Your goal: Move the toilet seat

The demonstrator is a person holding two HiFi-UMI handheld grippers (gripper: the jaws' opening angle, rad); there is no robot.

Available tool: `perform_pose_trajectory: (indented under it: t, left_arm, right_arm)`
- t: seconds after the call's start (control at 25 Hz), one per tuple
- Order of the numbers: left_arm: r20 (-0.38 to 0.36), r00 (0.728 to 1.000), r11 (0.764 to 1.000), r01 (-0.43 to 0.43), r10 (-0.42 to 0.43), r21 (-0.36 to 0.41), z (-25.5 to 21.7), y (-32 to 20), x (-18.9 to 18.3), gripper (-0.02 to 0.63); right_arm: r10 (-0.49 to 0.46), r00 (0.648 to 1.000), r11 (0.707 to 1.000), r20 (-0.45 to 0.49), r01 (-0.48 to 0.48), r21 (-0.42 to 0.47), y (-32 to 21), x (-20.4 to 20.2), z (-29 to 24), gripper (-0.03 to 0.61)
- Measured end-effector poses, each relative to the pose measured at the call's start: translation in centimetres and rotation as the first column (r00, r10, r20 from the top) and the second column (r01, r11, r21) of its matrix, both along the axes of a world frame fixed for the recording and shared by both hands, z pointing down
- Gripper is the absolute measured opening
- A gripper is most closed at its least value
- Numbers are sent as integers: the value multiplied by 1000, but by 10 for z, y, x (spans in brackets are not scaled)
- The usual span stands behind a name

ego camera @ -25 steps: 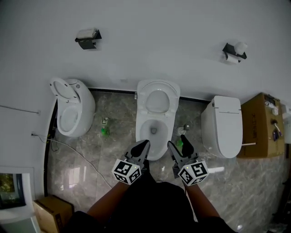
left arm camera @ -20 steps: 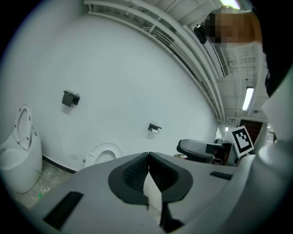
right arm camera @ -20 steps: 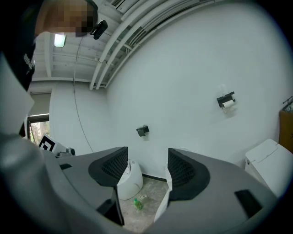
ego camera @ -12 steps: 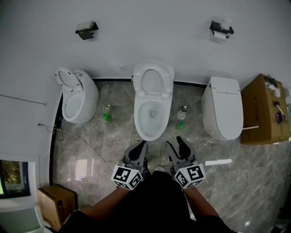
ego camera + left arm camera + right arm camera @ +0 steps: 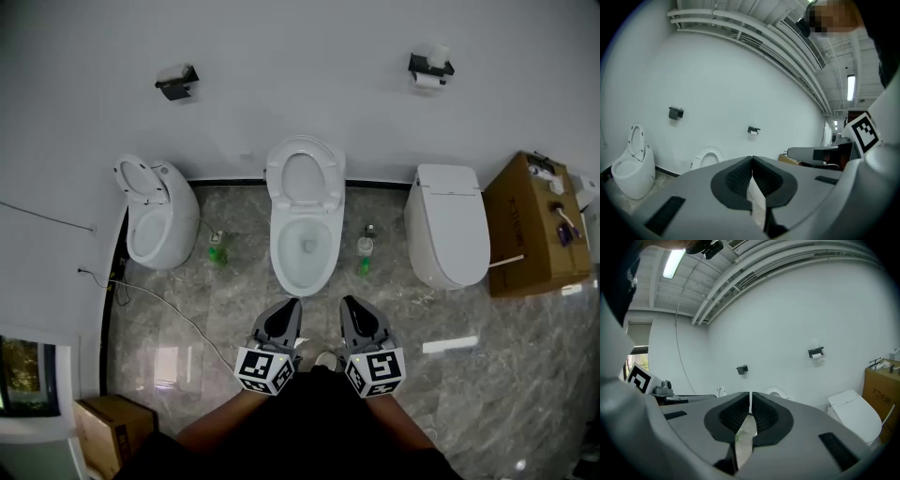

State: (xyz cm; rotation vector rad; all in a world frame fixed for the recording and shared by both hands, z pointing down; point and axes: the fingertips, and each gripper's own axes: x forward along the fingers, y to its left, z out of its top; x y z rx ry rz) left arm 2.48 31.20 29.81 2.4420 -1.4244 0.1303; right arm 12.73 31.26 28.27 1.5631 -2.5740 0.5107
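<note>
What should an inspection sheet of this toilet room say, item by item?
Surface: glossy grey stone floor.
Job's things: middle toilet, toilet seat raised, untouched.
Clutter: left green bottle, right green bottle, large cardboard box, small cardboard box.
Grippers: left gripper shut, empty; right gripper jaws just closed, empty.
Cables: white cable across floor, left.
Surroundings: left toilet open, right toilet closed, left paper holder, right paper holder, white wall.
</note>
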Motion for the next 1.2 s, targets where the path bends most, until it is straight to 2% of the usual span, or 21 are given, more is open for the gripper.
perform_pose_trajectory:
  t: [0.12, 0.44, 0.76, 0.96, 1.2]
  left_arm:
    - [40, 999, 999, 8, -10, 39, -9, 6, -5, 17]
    - [46, 996, 992, 67, -73, 107, -24, 13, -35, 17]
    - [18, 997, 987, 71, -74, 144, -35, 14, -48, 17]
    - [-16, 997, 988, 76, -74, 137, -42, 9, -57, 17]
    - [-8, 999, 987, 49, -48, 156, -52, 2, -60, 17]
  right_arm:
    - [0, 1000, 1000, -16, 0, 13, 5, -6, -6, 37]
    - [-15, 997, 998, -73, 19, 53, 14, -35, -11, 32]
    - [-16, 993, 997, -120, 25, 77, 18, -54, -18, 31]
    - [-5, 992, 997, -124, 14, 73, 14, -59, -22, 29]
    - [7, 991, 997, -135, 4, 80, 8, -67, -31, 29]
